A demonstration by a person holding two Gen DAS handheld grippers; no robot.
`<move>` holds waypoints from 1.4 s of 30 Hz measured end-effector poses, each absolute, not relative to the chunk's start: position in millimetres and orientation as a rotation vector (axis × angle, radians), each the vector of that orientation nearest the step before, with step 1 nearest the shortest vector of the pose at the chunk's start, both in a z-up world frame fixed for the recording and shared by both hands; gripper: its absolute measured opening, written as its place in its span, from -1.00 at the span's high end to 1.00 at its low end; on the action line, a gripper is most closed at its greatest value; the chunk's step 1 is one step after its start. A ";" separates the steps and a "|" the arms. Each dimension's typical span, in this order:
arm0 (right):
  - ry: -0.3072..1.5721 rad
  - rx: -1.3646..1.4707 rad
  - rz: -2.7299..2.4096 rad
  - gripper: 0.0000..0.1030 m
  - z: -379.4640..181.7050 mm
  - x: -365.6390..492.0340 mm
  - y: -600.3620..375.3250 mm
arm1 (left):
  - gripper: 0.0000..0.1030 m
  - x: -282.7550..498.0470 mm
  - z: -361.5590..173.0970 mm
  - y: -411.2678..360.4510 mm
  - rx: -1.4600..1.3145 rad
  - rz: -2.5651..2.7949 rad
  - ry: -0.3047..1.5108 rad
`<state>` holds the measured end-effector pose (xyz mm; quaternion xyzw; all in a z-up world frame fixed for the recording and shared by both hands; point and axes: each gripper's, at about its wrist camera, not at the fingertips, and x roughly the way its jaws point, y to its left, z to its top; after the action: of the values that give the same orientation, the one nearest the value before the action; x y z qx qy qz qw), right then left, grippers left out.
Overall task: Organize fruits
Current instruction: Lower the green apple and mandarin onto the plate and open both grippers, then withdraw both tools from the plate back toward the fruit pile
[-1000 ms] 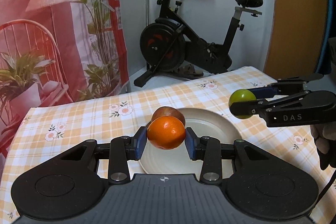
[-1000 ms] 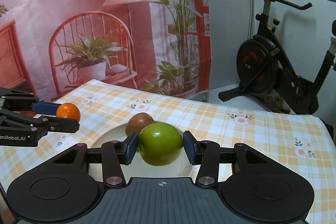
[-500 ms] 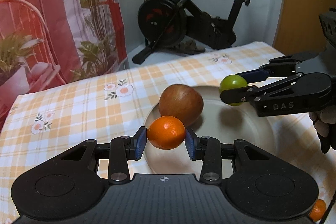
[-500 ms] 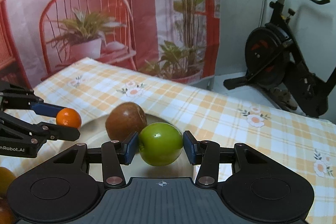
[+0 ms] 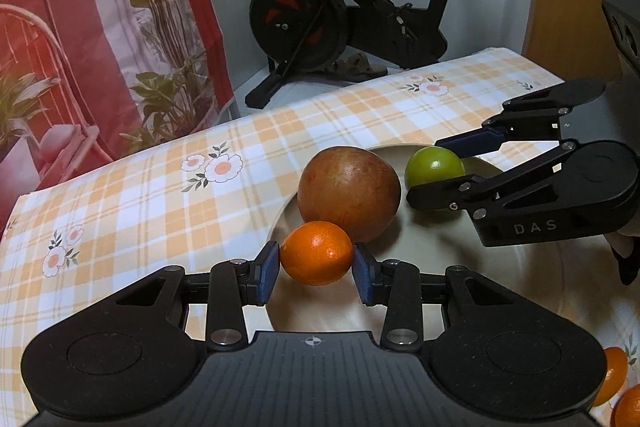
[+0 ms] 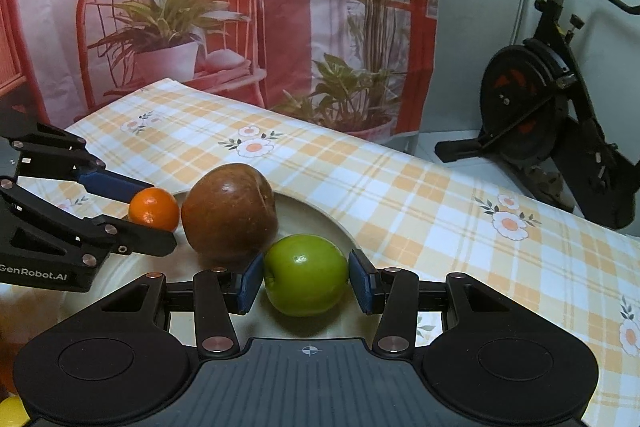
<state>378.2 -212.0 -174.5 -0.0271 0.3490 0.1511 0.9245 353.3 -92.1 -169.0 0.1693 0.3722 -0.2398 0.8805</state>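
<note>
Behind: a red-and-pink printed curtain with potted plants and a wicker chair (image 6: 168, 27); a black exercise bike (image 5: 344, 15) against a pale wall; in front, a table under an orange-and-white checked cloth with daisy prints (image 5: 160, 195); on the cloth, a round pale plate (image 5: 520, 279). On the plate, towards its far left part, a large reddish-brown round apple (image 5: 349, 193), resting and ungripped. Just in front of it in the left wrist view, a small round orange (image 5: 316, 253), clamped between the blue pads of the black left gripper (image 5: 316, 267), jaws closed on its two sides, low over the near-left edge of the plate; contact with the plate not discernible. Beside the brown apple on its other side, a shiny green apple (image 6: 306, 275), pinched in the same manner by the black right gripper (image 6: 306, 281), blue pads pressed to both flanks, above the plate's right part; very close to the brown apple, touching or not unclear. Seen from the left wrist, the right gripper reaching in from the right edge, lettered DAS; from the right wrist, the left gripper reaching in from the left edge. More orange fruit (image 5: 616, 379) at the lower right corner of the left wrist view, off the plate, partly cut by the frame.
</note>
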 end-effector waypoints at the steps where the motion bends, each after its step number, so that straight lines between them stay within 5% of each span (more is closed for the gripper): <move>1: 0.715 -0.058 0.312 0.16 -175.1 378.7 -211.5 | 0.19 353.7 -169.9 -93.2 0.357 -0.500 0.779; 14: 0.704 -0.099 0.307 0.13 -173.8 381.3 -206.2 | 0.18 359.2 -177.3 -98.6 0.395 -0.489 0.801; 21: 0.681 -0.102 0.296 0.10 -162.9 376.1 -207.6 | -0.04 357.3 -167.2 -97.9 0.368 -0.477 0.786; 42: 0.627 0.020 0.199 0.03 -117.6 312.6 -223.6 | -0.04 310.5 -107.7 -57.5 0.163 -0.406 0.693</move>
<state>312.6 -223.6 -117.6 0.0100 0.3078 0.0979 0.9463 310.5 -57.5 -107.7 0.0791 0.3370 -0.1971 0.9172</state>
